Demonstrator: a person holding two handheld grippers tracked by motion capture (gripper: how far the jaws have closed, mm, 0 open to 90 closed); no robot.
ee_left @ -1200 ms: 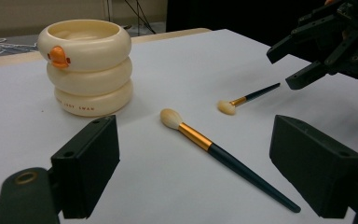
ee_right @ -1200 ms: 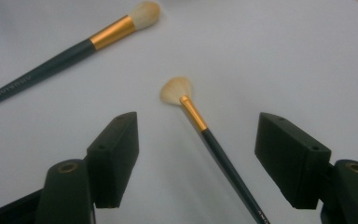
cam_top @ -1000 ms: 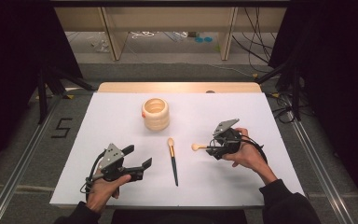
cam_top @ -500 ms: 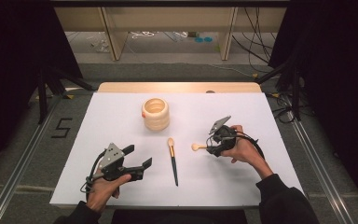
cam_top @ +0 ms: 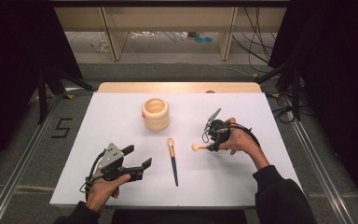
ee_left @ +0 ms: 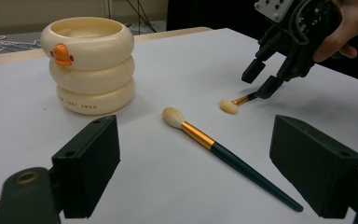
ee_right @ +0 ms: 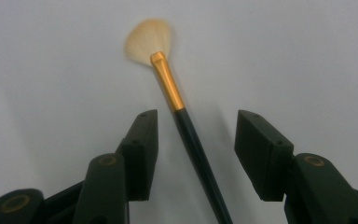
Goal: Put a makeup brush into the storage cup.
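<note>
The right gripper (cam_top: 213, 140) has just been closing its fingers about the dark handle of the small gold-ferruled fan brush (ee_right: 165, 77) lying toward the white surface's (cam_top: 121, 112) right edge — apart, not yet clamped — so a grasp looks imminent, while the left gripper's (cam_top: 137, 161) fingers stand wide apart.

Left gripper (cam_top: 137, 164) wide open; right gripper (ee_right: 193, 140) fingers just closing, half-open.

the right gripper (cam_top: 210, 140) is low over a small brush (cam_top: 198, 147); its jaws have just been closing; a long dark brush (cam_top: 172, 159) lies in the middle of the white table (cam_top: 121, 112); the left gripper (cam_top: 137, 158) rests near the front; a round yellow cup (cam_top: 155, 113) stands farther back.
</note>
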